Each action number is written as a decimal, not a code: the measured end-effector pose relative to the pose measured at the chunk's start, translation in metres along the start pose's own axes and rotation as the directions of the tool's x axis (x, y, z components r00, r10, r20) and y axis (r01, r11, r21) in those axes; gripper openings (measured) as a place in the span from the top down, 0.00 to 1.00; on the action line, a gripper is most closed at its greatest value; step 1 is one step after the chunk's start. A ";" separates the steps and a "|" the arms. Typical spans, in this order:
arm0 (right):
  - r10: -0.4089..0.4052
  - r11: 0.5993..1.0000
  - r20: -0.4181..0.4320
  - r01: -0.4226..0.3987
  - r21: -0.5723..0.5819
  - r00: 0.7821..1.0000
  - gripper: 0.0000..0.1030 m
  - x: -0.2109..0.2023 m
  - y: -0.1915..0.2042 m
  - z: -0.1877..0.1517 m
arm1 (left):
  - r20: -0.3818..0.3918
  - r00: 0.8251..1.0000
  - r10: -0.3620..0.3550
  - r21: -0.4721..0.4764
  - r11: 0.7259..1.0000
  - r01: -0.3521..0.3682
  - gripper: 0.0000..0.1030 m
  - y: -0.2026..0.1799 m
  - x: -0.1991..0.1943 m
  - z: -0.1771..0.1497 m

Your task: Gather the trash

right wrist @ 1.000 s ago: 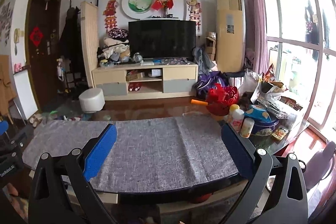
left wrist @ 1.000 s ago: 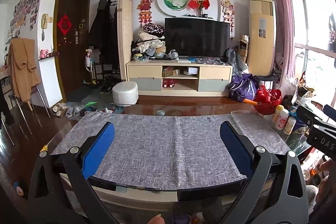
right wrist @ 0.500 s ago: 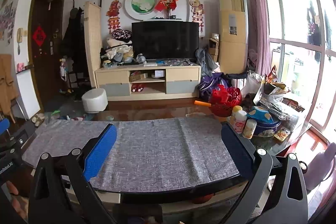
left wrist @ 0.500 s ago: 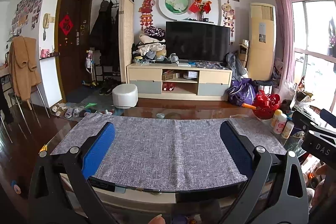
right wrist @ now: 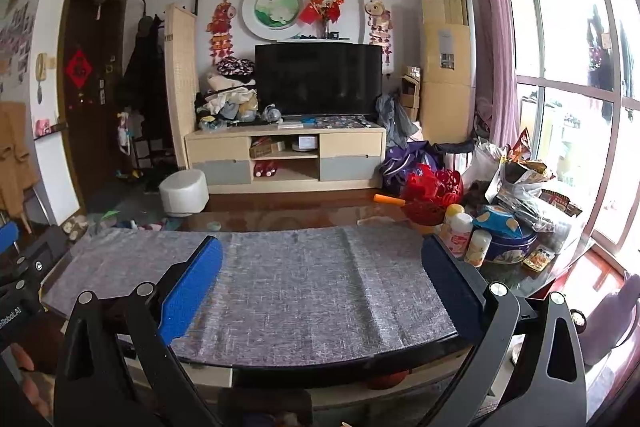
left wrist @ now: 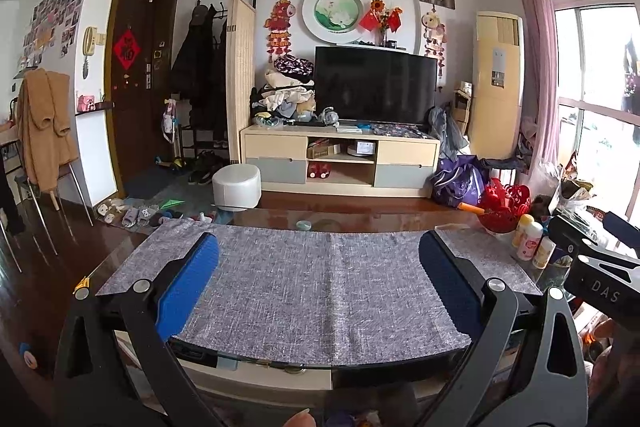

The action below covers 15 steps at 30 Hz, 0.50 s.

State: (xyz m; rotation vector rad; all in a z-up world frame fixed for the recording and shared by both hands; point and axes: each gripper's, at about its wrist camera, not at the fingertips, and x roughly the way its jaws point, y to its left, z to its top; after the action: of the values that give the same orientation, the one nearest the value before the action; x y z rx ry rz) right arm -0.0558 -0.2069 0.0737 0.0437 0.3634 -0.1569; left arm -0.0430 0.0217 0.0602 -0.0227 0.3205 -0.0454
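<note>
My left gripper (left wrist: 318, 247) is open over the near edge of a grey woven mat (left wrist: 316, 287) on a glass table, with nothing between its blue pads. My right gripper (right wrist: 320, 247) is open too, held over the same grey mat (right wrist: 304, 287) with nothing in it. The mat's surface is bare. Crumpled snack wrappers and bags (right wrist: 524, 183) are piled at the table's right end, beside small bottles (right wrist: 460, 231) and a blue tin (right wrist: 508, 247). The right gripper's body (left wrist: 600, 275) shows at the right edge of the left wrist view.
A red basket (right wrist: 432, 195) stands at the table's far right corner. A small pale lid (left wrist: 304, 225) lies on the glass beyond the mat. Past the table are a white stool (left wrist: 236, 185), a TV cabinet (left wrist: 340, 159) and shoes on the floor (left wrist: 132, 213).
Both views have tilted up slightly, so the mat sits lower in frame and more ceiling shows. Both grippers stay open and hold nothing.
</note>
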 end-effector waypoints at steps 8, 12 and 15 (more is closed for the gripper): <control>0.001 1.000 0.001 -0.001 0.003 1.000 0.03 0.000 0.001 0.001 | 0.003 1.000 -0.001 0.001 1.000 0.001 0.08 -0.002 -0.001 0.003; 0.001 1.000 0.001 -0.001 0.004 1.000 0.03 0.000 0.002 0.000 | 0.003 1.000 -0.001 0.002 1.000 0.001 0.08 -0.004 -0.001 0.004; 0.001 1.000 0.000 -0.001 0.004 1.000 0.03 0.000 0.003 0.001 | 0.004 1.000 -0.002 0.003 1.000 0.002 0.08 -0.005 -0.001 0.004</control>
State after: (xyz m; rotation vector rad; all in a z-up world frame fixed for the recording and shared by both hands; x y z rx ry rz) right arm -0.0553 -0.2038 0.0745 0.0479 0.3631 -0.1567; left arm -0.0433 0.0172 0.0648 -0.0202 0.3165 -0.0476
